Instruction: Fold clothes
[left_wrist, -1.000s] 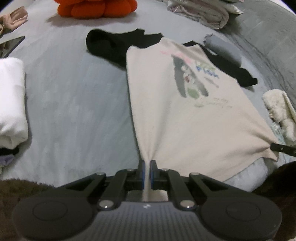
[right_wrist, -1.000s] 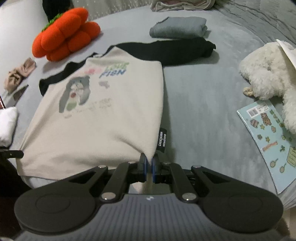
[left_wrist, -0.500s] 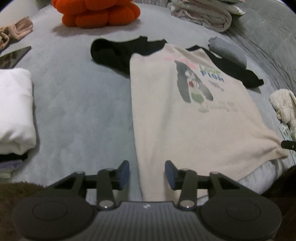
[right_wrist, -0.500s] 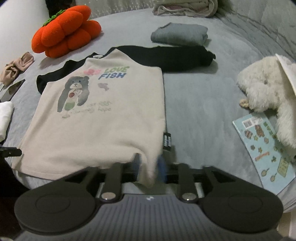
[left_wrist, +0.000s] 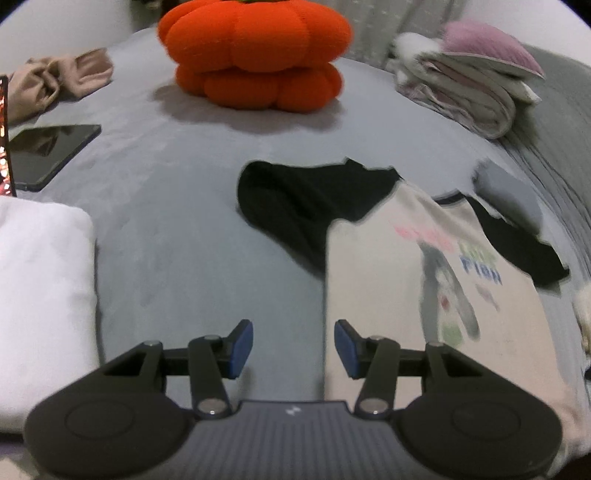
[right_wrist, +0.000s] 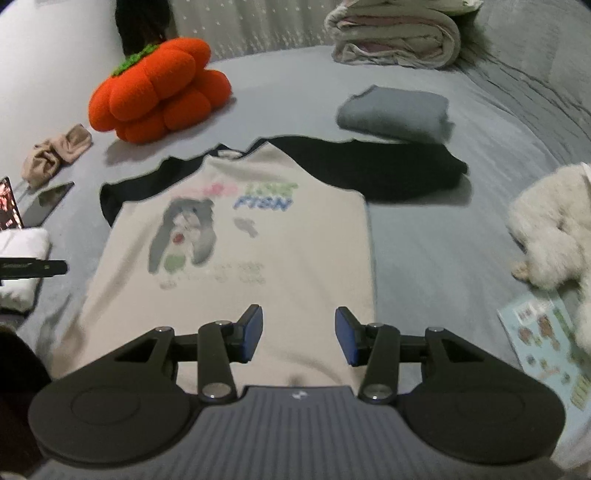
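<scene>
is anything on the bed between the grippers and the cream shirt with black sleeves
Nothing visible. The right gripper hangs over the shirt near its hem, jaws open and empty. The left gripper, its jaws opening and empty, is at the shirt's left edge, with bare bed beneath.

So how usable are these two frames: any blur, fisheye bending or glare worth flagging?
Left wrist view: motion smear on the shirt print and the pumpkin cushion, the bed bulges with fisheye curve, and the phone screen shows a dull reflection. Right wrist view: the print is smeared and its lettering only partly legible; corners are vignetted black; lighting is dim and soft.
</scene>
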